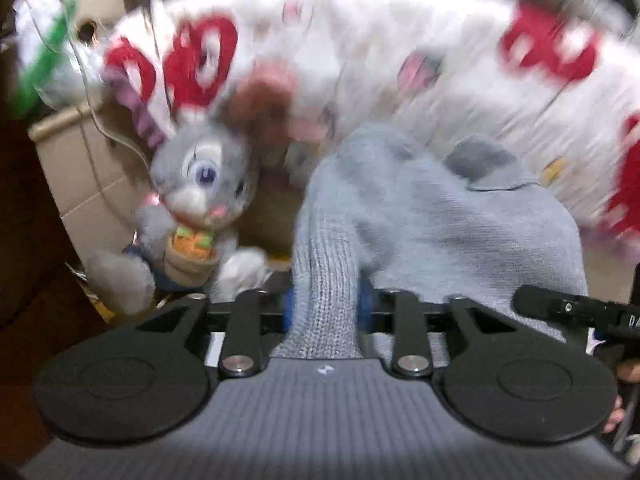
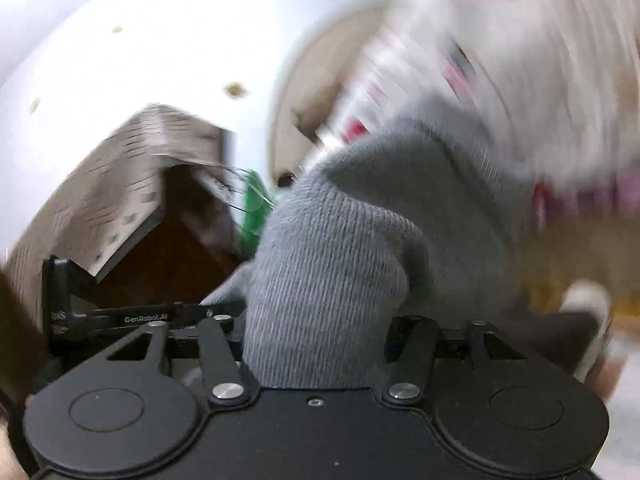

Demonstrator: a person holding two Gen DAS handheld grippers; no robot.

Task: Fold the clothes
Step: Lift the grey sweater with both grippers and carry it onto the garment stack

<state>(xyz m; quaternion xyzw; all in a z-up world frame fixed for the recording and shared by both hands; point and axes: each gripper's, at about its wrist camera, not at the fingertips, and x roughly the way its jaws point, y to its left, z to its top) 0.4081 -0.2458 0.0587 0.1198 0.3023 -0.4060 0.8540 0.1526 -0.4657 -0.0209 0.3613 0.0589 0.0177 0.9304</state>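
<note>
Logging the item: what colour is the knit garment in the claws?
Grey knit garment, clearest in the left wrist view.

- Both views are smearing heavily with motion blur; the white-and-red bedding [image 1: 360,60] is streaking worst.
- The white wall [image 2: 140,40] is blowing out in the right wrist view.
- Fisheye is bending edges, corners are vignetting dark.
- The plush rabbit [image 1: 196,208] is staying fairly sharp.

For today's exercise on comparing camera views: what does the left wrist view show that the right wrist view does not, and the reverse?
Left wrist view only: a grey plush rabbit holding a carrot pot, beside a cardboard box.
Right wrist view only: a white ceiling and a dark wooden door.
Both: the grey knitted garment bunched between each claw's fingers, and the blurred white-and-red quilt behind it.
</note>
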